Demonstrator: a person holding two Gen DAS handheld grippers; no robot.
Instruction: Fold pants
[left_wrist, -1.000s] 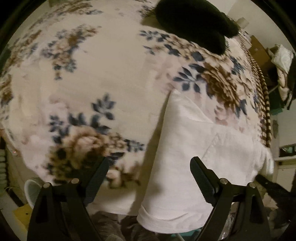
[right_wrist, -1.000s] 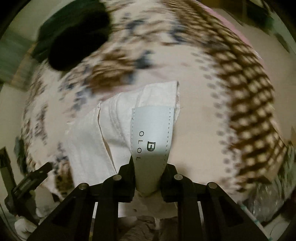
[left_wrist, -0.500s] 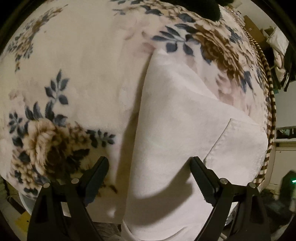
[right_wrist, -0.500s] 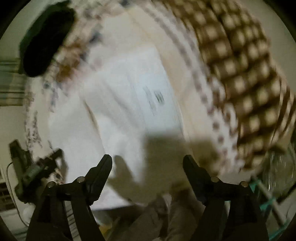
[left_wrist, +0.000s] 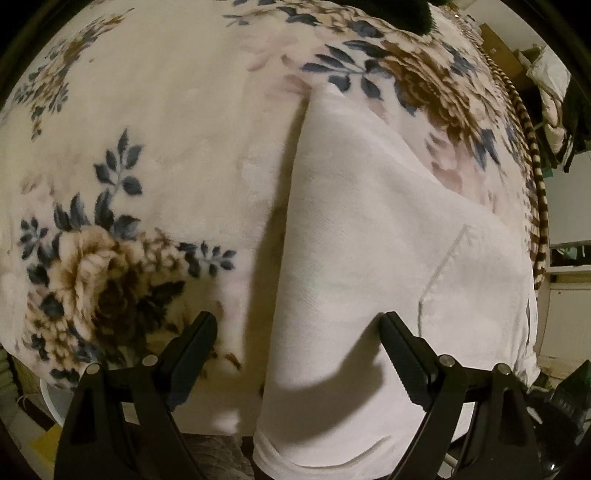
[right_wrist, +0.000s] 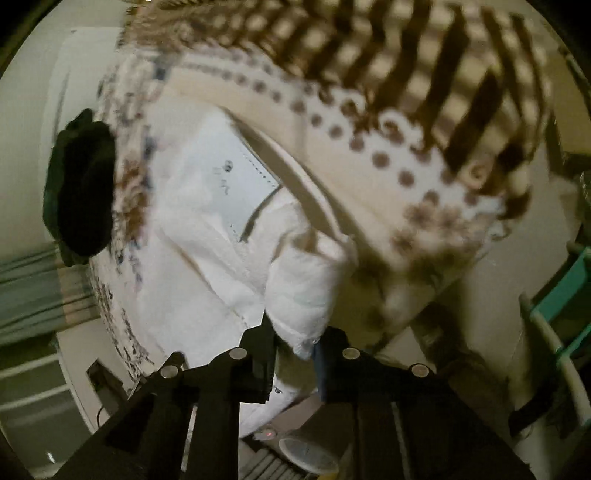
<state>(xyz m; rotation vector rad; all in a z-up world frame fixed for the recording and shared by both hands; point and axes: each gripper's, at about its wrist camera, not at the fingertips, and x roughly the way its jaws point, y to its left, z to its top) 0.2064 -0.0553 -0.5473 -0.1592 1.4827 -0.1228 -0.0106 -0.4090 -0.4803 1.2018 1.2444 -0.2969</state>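
White pants (left_wrist: 373, 240) lie folded on a floral blanket (left_wrist: 166, 155), the left tongs (left_wrist: 297, 347) spread wide and empty above them, the right tongs (right_wrist: 295, 350) clamped on a bunched corner of the fabric.

Right wrist view smeared by motion throughout: print on the grey label (right_wrist: 236, 173) of the white pants (right_wrist: 207, 236) reduced to illegible dark marks, blanket (right_wrist: 369, 155) pattern blurred into dots and bars. Pinched fold of pants hidden where it passes between the fingers of the right gripper (right_wrist: 295, 347). Black item (right_wrist: 79, 188) at left too soft to identify.

In the left wrist view, pants (left_wrist: 369, 240) cut off at the bottom edge, partly covered by one finger (left_wrist: 402, 354) of the left gripper (left_wrist: 297, 341). Dark shape (left_wrist: 391, 11) clipped by the top edge. Clutter (left_wrist: 550, 92) at far right too small to tell.
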